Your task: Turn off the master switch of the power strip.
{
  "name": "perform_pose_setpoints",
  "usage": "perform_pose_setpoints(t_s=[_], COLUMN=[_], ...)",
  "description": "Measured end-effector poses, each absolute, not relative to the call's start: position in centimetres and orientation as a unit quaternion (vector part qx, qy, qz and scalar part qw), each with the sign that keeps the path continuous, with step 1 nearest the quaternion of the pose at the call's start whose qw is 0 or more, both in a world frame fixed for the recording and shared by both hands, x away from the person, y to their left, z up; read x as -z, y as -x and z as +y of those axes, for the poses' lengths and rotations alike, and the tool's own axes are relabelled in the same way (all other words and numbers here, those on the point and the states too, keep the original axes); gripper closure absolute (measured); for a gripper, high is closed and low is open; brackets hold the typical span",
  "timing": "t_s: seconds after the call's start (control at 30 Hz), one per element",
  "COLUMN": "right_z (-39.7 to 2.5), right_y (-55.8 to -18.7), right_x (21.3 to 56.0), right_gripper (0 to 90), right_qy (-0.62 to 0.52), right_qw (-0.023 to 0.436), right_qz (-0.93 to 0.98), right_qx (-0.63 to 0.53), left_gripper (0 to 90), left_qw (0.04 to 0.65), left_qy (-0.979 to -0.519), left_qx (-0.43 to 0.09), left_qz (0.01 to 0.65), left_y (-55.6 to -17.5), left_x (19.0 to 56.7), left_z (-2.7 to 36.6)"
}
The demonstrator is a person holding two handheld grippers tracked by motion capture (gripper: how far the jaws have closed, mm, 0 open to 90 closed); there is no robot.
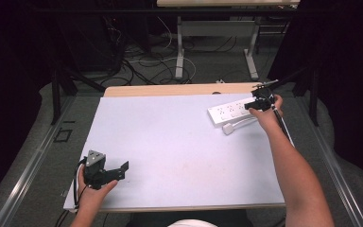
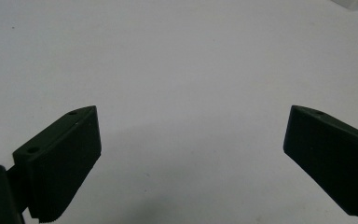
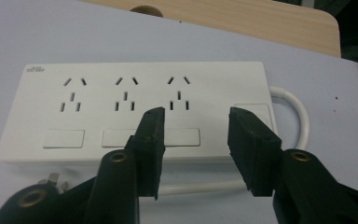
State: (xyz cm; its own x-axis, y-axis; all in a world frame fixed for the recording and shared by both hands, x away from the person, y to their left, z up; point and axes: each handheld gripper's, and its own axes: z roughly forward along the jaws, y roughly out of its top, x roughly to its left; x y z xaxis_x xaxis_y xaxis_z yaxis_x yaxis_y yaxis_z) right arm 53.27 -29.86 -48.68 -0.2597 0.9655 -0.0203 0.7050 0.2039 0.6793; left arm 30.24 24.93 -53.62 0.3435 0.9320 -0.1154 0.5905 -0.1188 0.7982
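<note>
A white power strip (image 1: pixel 229 112) (image 3: pixel 135 109) with three socket groups lies at the far right of the white mat. Its white cable (image 3: pixel 292 105) loops round to a plug (image 1: pixel 229 128) in front of it. My right gripper (image 1: pixel 257 104) (image 3: pixel 196 140) hovers over the strip's right end, open, with nothing between its jaws. My left gripper (image 1: pixel 123 169) (image 2: pixel 191 154) is near the mat's front left corner, wide open above bare mat.
The white mat (image 1: pixel 170 146) covers a wooden table (image 1: pixel 179 89) whose far edge shows behind the strip. Beyond the table are cables on the floor (image 1: pixel 142 66) and another table's legs (image 1: pixel 179 52).
</note>
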Motion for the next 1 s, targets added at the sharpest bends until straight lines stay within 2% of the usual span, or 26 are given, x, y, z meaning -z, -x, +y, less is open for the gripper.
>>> perform_pose_setpoints(t_s=[0.17,0.4,0.6,0.73,0.9,1.0], right_z=[-28.8,-27.1,-25.9,-25.2,-24.6,-24.5], right_y=[-52.4,-50.7,-49.3,-48.3,-47.3,-46.9], right_x=[48.3,47.4,46.8,46.4,45.9,45.8], right_gripper=[51.5,43.2,42.2,37.6,25.7,15.0], right_qy=[-0.540,-0.507,-0.491,-0.481,-0.462,-0.466], right_qw=[0.229,0.226,0.223,0.214,0.222,0.213], right_qz=[0.758,0.778,0.789,0.794,0.802,0.803], right_qx=[-0.284,-0.295,-0.295,-0.305,-0.307,-0.304], left_gripper=[4.0,4.0,4.0,4.0,4.0,4.0], left_qw=[0.396,0.397,0.396,0.397,0.398,0.398], left_qy=[-0.718,-0.718,-0.720,-0.721,-0.720,-0.720], left_qx=[-0.215,-0.214,-0.213,-0.211,-0.210,-0.210], left_qz=[0.530,0.530,0.529,0.528,0.528,0.528], left_y=[-30.3,-30.4,-30.4,-30.5,-30.5,-30.5], left_x=[53.6,53.6,53.6,53.6,53.6,53.6], left_z=[24.8,24.7,24.6,24.6,24.6,24.6])
